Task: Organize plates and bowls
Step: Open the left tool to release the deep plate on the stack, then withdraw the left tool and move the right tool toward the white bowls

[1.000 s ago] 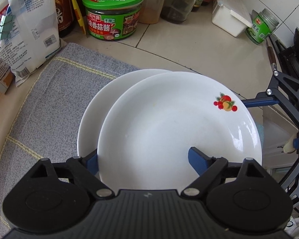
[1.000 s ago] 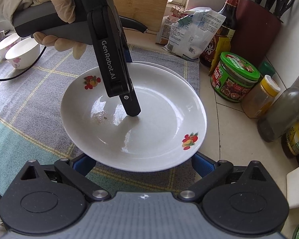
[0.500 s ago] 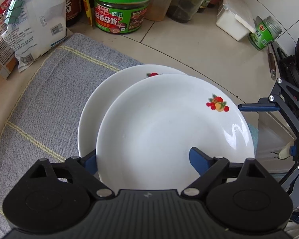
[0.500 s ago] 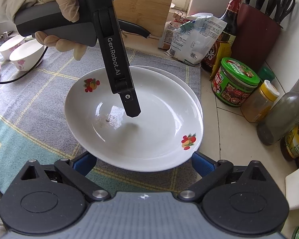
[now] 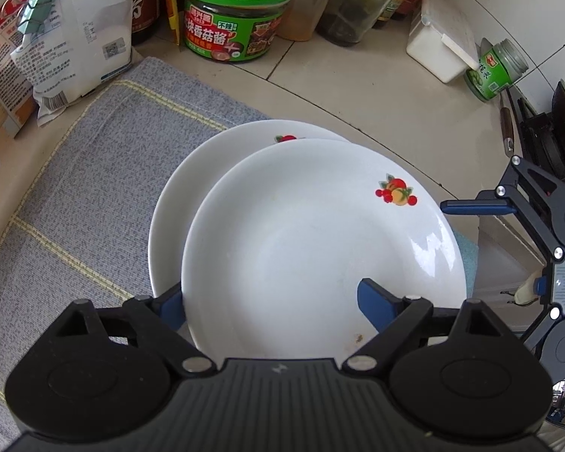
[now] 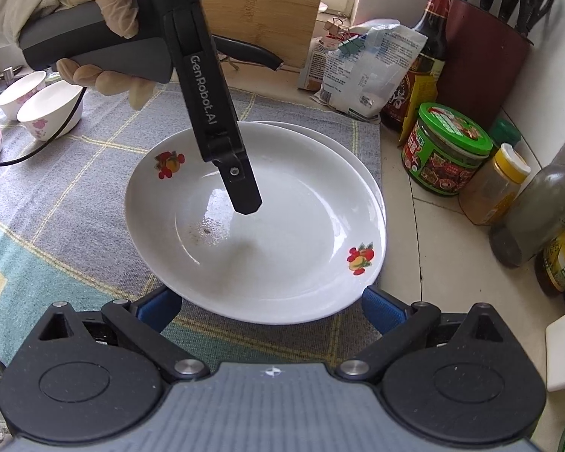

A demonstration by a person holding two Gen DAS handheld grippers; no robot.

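Two white plates with fruit prints lie stacked off-centre on a grey checked cloth (image 5: 75,188). The upper plate (image 5: 320,245) (image 6: 282,245) covers most of the lower plate (image 5: 177,203) (image 6: 369,177). My left gripper (image 5: 273,303) is open and straddles the upper plate's rim, one finger over the inside and one outside. One of its fingers (image 6: 241,188) hangs just above the plate's middle, held by a gloved hand (image 6: 105,3). My right gripper (image 6: 271,307) is open at the plate's opposite rim, which hides its fingertips. Several small floral bowls (image 6: 49,109) stand at the cloth's far left.
Along the wall stand a green-lidded sauce jar (image 6: 448,150), a yellow-capped spice jar (image 6: 497,184), bottles (image 6: 429,37), a knife block (image 6: 486,49), flour bags (image 6: 365,71) and a wooden board (image 6: 275,11). A white box (image 5: 437,49) and a green jar (image 5: 497,71) stand near the stove.
The upper plate has shifted slightly on the lower one, uncovering more of the lower rim and its fruit print. My left gripper tilted a little. The right gripper kept still.
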